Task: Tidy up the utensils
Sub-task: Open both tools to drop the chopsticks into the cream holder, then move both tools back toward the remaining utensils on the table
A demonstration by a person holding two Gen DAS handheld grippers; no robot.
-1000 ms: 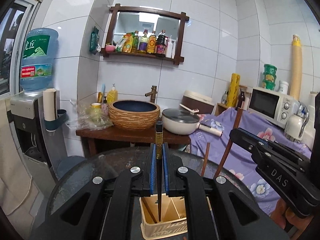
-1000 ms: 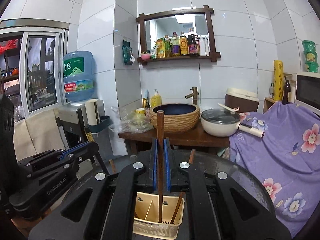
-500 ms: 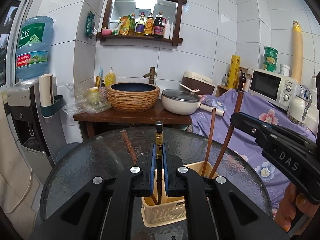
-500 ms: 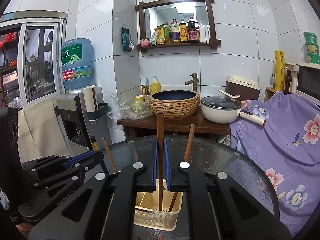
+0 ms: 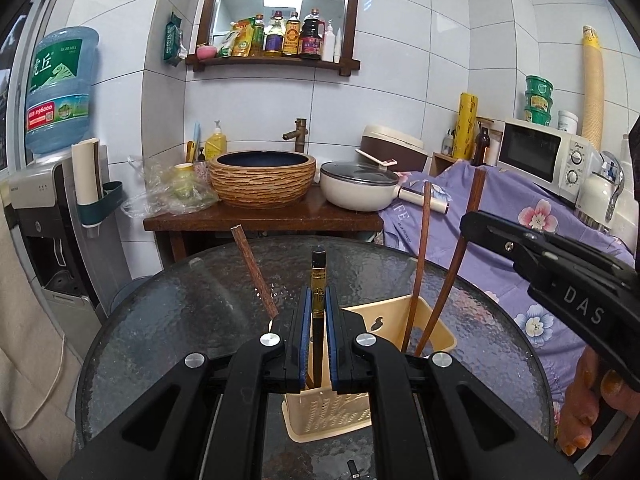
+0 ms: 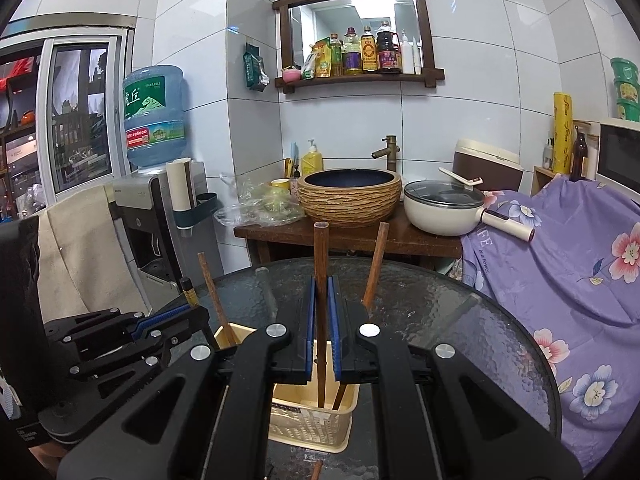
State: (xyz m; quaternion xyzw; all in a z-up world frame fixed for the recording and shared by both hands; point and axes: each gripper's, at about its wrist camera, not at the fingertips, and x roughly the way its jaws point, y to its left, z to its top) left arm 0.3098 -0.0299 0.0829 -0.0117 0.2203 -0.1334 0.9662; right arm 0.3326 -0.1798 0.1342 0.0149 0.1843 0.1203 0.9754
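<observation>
The left gripper (image 5: 319, 312) is clamped tight on a black chopstick (image 5: 318, 276), held upright with its gold-banded top standing above the blue pads and its lower end down inside the cream utensil basket (image 5: 400, 320). The right gripper (image 6: 321, 312) is likewise closed hard on a brown wooden chopstick (image 6: 321, 252), upright, its tip reaching into the same basket (image 6: 308, 428).

Much of the basket is hidden behind the black jaw frames in both wrist views, so its inner dividers and which compartment each tip sits in cannot be made out. The bottoms of the held sticks are cut off by the pads and the basket wall.

The basket is a pale yellow plastic one with a perforated front, standing on a round glass table (image 5: 168, 320) with a pebbled surface, nearer the table's front edge than its back. Two long brown chopsticks (image 5: 418, 264) lean out of its right side, touching the rim, and another brown one (image 5: 254, 272) leans out toward the left. A hand (image 5: 592, 400) with orange-tinted nails shows at the right edge of the left wrist view, partly cropped.
</observation>
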